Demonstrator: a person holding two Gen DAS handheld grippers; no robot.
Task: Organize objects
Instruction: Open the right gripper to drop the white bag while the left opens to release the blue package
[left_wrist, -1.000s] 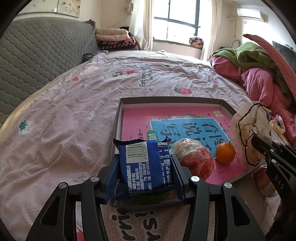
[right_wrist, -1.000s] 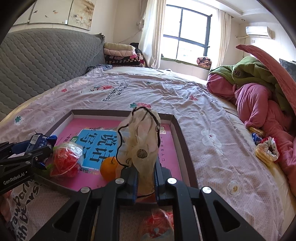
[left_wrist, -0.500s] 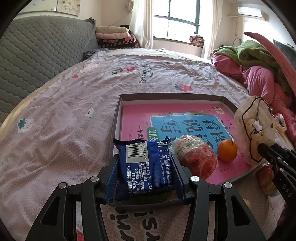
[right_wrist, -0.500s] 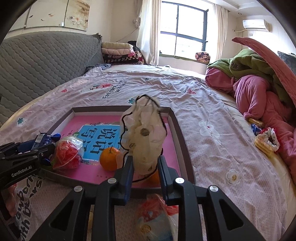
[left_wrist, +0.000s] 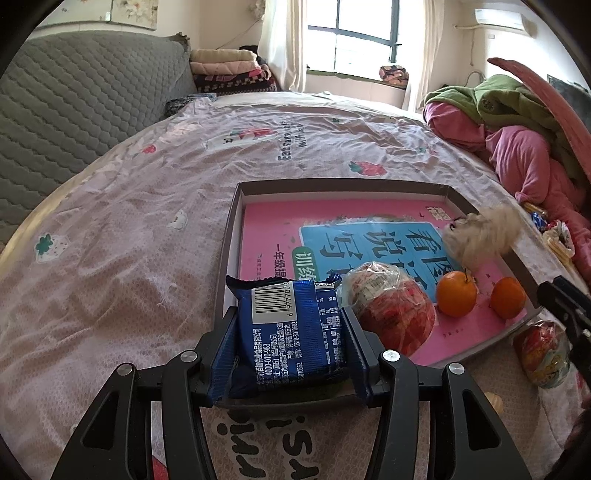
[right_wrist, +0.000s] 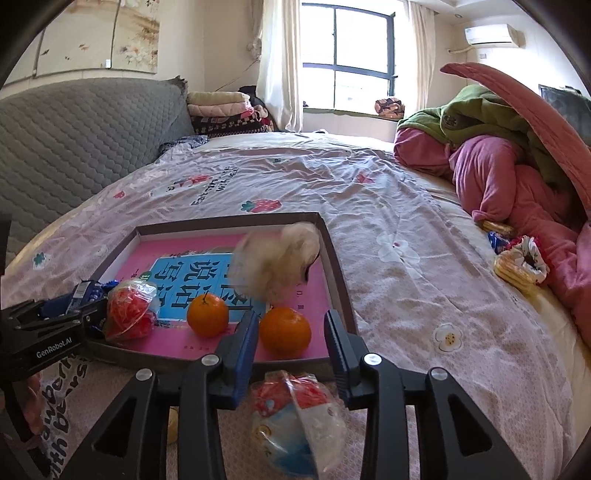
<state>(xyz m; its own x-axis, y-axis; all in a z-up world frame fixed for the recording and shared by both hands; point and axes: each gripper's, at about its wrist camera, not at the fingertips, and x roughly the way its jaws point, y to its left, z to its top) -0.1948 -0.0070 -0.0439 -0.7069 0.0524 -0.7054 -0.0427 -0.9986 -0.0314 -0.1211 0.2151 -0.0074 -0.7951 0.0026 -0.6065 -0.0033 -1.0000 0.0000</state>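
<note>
Blue snack packet (left_wrist: 290, 332): clamped between the left gripper (left_wrist: 288, 343) fingers, barcode side up, poised over the near-left corner of the shallow box tray (left_wrist: 231, 236) that lies on the bed (left_wrist: 129, 206). Jaws closed on the packet's two sides; wrapper bulges a little, so the grip is probably firm enough.

Right gripper (right_wrist: 290, 354): jaws wide apart, nothing held. A red-and-blue wrapped snack (right_wrist: 295, 417) lies on the sheet just below its fingers, outside the tray's near edge.

Inside the tray, near to far: a red bagged item (left_wrist: 391, 314) just right of the blue packet; two oranges (right_wrist: 207, 314) (right_wrist: 284, 332) along the near edge; a cream cloth pouch (right_wrist: 280, 254), blurred, toward the far-right corner. Whether the pouch is settled or moving, cannot tell for sure.

Judgement on the step: the packet appears ready for release in the near-left corner.
- Lower until the packet's underside meets the pink tray floor, then open.
- Keep the right finger off the red bagged item, which sits close.
- Keep the packet wholly inside the near rim so it does not tip out.

Farther off: more snack packs (right_wrist: 517, 258) at the right edge of the bed, beside a heap of pink and green bedding (right_wrist: 498, 166).
</note>
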